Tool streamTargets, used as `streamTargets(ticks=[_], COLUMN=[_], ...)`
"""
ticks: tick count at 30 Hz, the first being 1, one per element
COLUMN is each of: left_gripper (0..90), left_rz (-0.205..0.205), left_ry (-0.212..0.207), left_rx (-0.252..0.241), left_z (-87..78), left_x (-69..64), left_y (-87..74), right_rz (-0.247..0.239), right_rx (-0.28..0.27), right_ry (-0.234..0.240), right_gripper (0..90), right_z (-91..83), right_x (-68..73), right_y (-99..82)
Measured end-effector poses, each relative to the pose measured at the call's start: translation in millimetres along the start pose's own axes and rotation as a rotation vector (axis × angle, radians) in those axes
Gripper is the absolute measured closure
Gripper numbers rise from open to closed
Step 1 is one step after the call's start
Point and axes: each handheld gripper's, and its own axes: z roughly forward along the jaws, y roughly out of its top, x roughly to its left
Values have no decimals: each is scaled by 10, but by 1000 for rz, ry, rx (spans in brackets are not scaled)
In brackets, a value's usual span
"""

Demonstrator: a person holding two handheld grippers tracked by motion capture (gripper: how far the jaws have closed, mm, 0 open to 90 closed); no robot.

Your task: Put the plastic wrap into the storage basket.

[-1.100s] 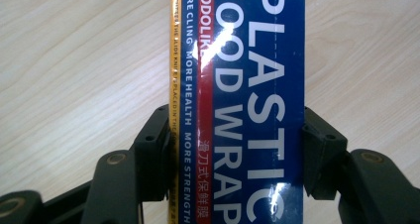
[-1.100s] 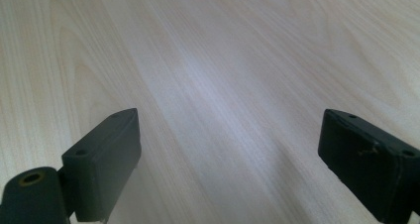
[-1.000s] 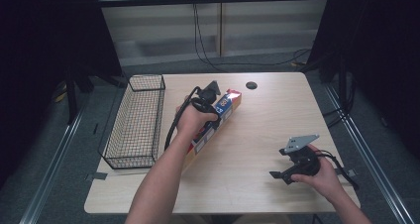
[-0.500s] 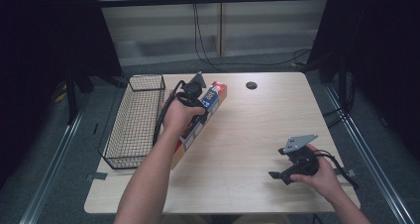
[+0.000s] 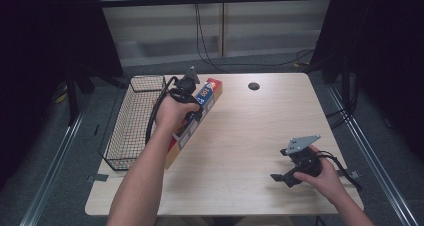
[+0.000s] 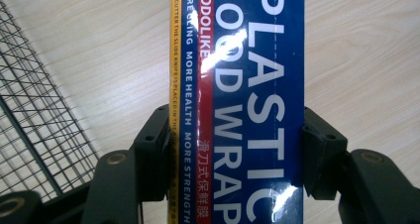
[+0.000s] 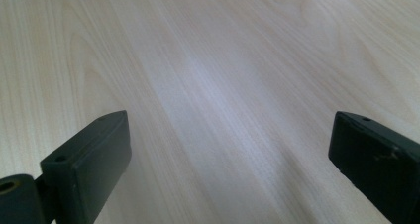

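A long blue, red and yellow plastic food wrap box [image 5: 205, 98] hangs tilted above the table's left part, beside the wire basket. My left gripper [image 5: 192, 103] is shut on it near its far half. In the left gripper view the box [image 6: 237, 100] runs up the middle, pressed between both jaws, above the wood. My right gripper [image 5: 282, 176] rests low over the table near the front right, held in a hand. In the right gripper view its gripper [image 7: 233, 169] stands open, with bare wood between the jaws.
A black wire basket [image 5: 131, 121] stands along the table's left edge, and its mesh [image 6: 34, 130] shows left of the box. A small dark round hole [image 5: 254, 86] sits near the table's far edge. Cables trail on the floor behind the table.
The left hand has carried the box up and to the left, toward the basket. The right hand has stayed where it was.
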Motion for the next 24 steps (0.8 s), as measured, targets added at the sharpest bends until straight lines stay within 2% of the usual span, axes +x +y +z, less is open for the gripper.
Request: streamTargets(ticks=[3,6,9,10,15,17,24], left_gripper=[418,418,418,418,418,418,418], left_rz=[-16,-13,-44,-36,-68,-95,-123], left_ry=[-6,1,3,5,17,20,30], left_rx=[-10,-11,-14,-14,-20,-31,-35], left_z=[-33,-64,-110,-128,-203,-221,-286], left_x=[23,48,72,92,135,157,241], left_y=[-9,-18,-38,-44,-79,-93,-140], right_rz=[4,14,24,26,24,23,18], right_rx=[3,4,-9,-11,-3,0,3], right_ry=[4,3,8,5,5,15,16], right_gripper=[25,25,25,25,25,26,26], right_z=[5,8,4,4,7,5,14], right_x=[-1,-2,-2,-2,-1,-4,-6], right_y=[2,3,7,8,13,15,16])
